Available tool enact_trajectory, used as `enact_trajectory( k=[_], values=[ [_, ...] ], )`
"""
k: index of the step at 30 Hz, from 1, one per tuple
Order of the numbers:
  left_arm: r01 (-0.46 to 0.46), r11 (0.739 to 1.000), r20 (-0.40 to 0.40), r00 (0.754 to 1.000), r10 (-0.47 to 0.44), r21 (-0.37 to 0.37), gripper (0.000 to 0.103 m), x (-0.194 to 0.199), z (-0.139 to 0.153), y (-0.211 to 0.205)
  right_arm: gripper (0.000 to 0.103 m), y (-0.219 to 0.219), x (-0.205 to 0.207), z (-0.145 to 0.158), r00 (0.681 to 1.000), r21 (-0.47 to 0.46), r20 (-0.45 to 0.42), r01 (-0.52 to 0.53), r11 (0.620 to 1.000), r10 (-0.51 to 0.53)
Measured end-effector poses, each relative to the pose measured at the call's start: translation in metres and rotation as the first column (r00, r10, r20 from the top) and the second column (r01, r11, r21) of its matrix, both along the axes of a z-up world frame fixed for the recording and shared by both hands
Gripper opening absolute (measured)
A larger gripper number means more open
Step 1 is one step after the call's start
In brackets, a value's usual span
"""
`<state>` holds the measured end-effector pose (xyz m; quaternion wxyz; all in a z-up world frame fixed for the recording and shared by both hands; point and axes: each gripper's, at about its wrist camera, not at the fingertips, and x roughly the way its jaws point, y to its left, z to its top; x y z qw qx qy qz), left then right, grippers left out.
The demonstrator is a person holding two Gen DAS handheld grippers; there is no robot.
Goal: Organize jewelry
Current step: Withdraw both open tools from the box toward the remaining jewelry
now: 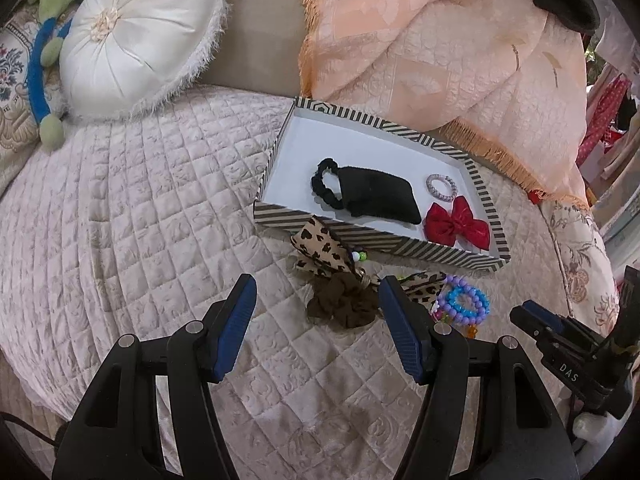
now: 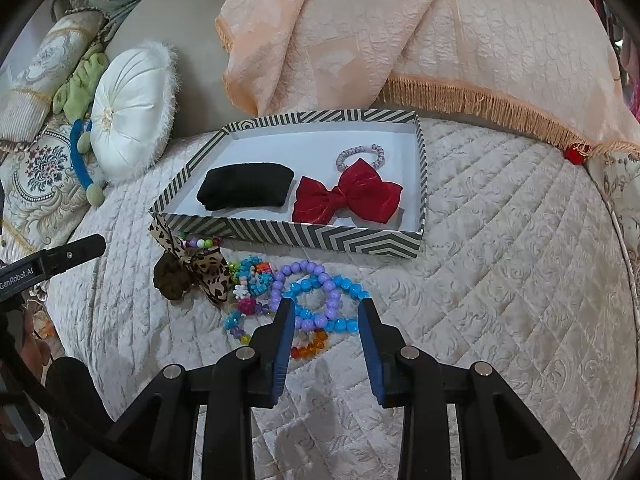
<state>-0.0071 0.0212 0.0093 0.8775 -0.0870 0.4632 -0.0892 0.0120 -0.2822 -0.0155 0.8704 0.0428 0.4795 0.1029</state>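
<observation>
Blue-padded and parted, the right gripper (image 2: 325, 312) hangs just above the blue bead bracelet (image 2: 332, 300), its jaws open to either side of the loop with nothing pinched between them, which looks like the set-up for a pick. The left gripper (image 1: 318, 300) is open wider and empty too, aimed down at the brown scrunchie (image 1: 344, 304) and the leopard-print bow (image 1: 320, 250) beside it. Tangled with the blue loop lie a purple bead bracelet (image 2: 304, 292), some orange beads (image 2: 310, 346) and a small heap of mixed coloured bracelets (image 2: 250, 292), all loose on the quilted bedspread (image 2: 500, 280) just in front of the striped box (image 2: 280, 236), probably tipped out there for sorting. Inside the box, a black velvet cushion (image 2: 244, 192) carries a black scrunchie (image 1: 326, 188) around one end, and a red bow (image 2: 346, 198) sits against a pale coiled hair tie (image 2: 358, 152); so a few pieces are already put away. Overlapping loops could come up together, so a pinch on one strand seems wise.
</observation>
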Motion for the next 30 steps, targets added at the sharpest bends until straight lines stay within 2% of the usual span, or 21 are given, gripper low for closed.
enact_trajectory(
  k=[7,16,23,30],
  values=[
    [0.013,0.998,-0.057,0.998,-0.017,-0.063,0.064,0.007,-0.01,-0.006,0.031,-0.004,0.0,-0.009,1.0,-0.003,-0.028,-0.001,1.0,0.001],
    [0.006,0.997,-0.109,0.994,-0.015,-0.083,0.064,0.017,-0.027,-0.013,0.031,-0.007,0.009,-0.025,0.999,0.021,-0.052,-0.007,1.0,0.008],
    [0.002,0.997,-0.125,0.992,-0.013,-0.082,0.064,0.025,-0.035,-0.016,0.03,0.006,0.026,-0.033,0.997,0.007,-0.039,-0.065,0.998,0.065],
    [-0.011,0.994,-0.18,0.984,-0.009,-0.11,0.064,0.04,-0.054,-0.022,0.022,0.016,0.041,-0.047,0.992,-0.029,-0.049,-0.114,0.993,0.112]
  ],
)
